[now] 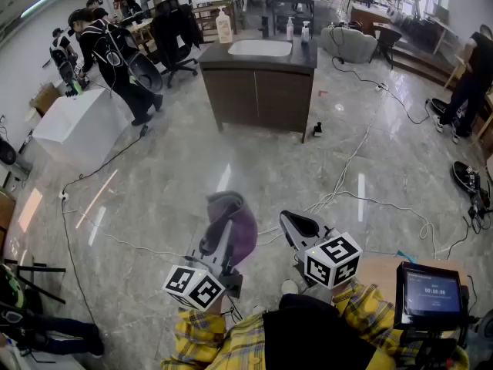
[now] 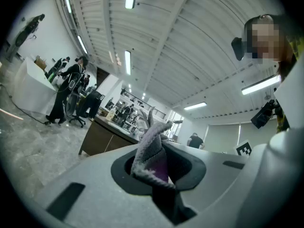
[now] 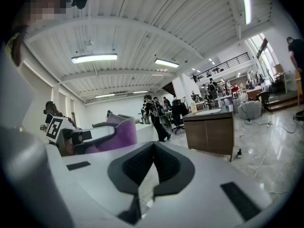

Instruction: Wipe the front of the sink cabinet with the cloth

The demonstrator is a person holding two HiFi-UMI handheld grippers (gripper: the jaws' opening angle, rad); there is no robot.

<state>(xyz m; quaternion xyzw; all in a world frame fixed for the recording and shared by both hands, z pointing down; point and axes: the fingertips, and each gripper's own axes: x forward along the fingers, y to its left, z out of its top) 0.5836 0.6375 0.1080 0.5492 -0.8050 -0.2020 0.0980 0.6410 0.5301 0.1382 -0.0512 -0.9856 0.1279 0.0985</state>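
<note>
my left gripper (image 1: 219,237) jaws clamp the purple cloth (image 1: 240,226); the right gripper (image 1: 296,226) jaws sit together, empty. the sink cabinet (image 1: 258,95) stands well off at 12 o'clock: i should close in, then press the cloth flat.

The sink cabinet (image 1: 258,91) is set far ahead at the middle, with a basin (image 1: 260,48) sunk in its top and a bottle (image 1: 223,28) at its left end. Nearest the viewer, the cloth (image 1: 240,226) is clamped between the jaws of the left gripper (image 1: 219,233). The right gripper (image 1: 296,223) is held just right of it, apart.
</note>
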